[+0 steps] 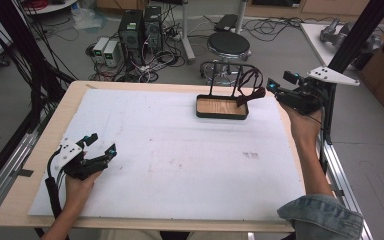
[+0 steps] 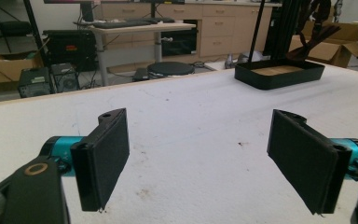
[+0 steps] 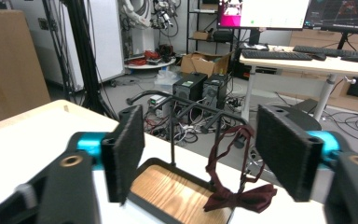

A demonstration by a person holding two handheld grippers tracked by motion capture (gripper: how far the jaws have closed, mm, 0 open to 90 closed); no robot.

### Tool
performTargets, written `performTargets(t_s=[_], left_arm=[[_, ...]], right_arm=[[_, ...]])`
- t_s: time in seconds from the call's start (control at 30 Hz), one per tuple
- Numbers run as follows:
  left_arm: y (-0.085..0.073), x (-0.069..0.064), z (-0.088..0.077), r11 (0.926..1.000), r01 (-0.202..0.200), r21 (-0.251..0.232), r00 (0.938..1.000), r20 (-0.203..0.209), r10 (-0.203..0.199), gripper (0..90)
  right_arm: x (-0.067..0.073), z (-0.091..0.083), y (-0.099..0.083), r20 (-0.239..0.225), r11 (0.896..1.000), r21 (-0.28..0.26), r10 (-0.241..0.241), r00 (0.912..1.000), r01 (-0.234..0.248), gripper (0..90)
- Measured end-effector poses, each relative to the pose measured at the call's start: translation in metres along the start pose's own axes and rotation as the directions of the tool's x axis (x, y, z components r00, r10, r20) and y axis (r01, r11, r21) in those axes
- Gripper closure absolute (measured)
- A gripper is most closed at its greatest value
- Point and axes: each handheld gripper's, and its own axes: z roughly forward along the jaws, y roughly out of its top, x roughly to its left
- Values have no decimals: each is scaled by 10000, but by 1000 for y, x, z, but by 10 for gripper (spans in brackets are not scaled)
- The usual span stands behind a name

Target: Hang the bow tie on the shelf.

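White-covered table in a cluttered lab: dark red bow tie [image 3: 240, 198] hangs by its strap off the black wire stand with wood-floored tray [image 1: 221, 107], so I've got the right gripper [image 1: 271, 85] beside that stand, jaws wide and empty, and the left gripper [image 1: 100, 145] parked wide open well away from it.

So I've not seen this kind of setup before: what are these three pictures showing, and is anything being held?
No robot here: a person holds a hand-held two-jaw tool in each hand. The high view looks down on a table covered with a white sheet. The other two pictures come from cameras riding on the tools, looking out between their black jaws. The left gripper rests near the sheet's near left corner, jaws wide apart, nothing between them. The right gripper is raised at the far right, jaws apart, beside a small stand: a black tray with a wooden floor and a rail above. A dark red bow tie hangs from that rail by its strap. Neither tool holds anything.
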Motion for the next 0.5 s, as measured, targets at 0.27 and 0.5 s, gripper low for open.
performTargets(t_s=[0.27,0.5], left_arm=[[0,-1,0,10000,-29,40,10000,-55,29,210],[0,-1,0,10000,-46,42,10000,-53,47,210]], right_arm=[[24,-31,-7,-96,9960,-855,-270,9996,260,240],[38,-52,-23,-58,9863,-1609,-382,9993,368,178]])
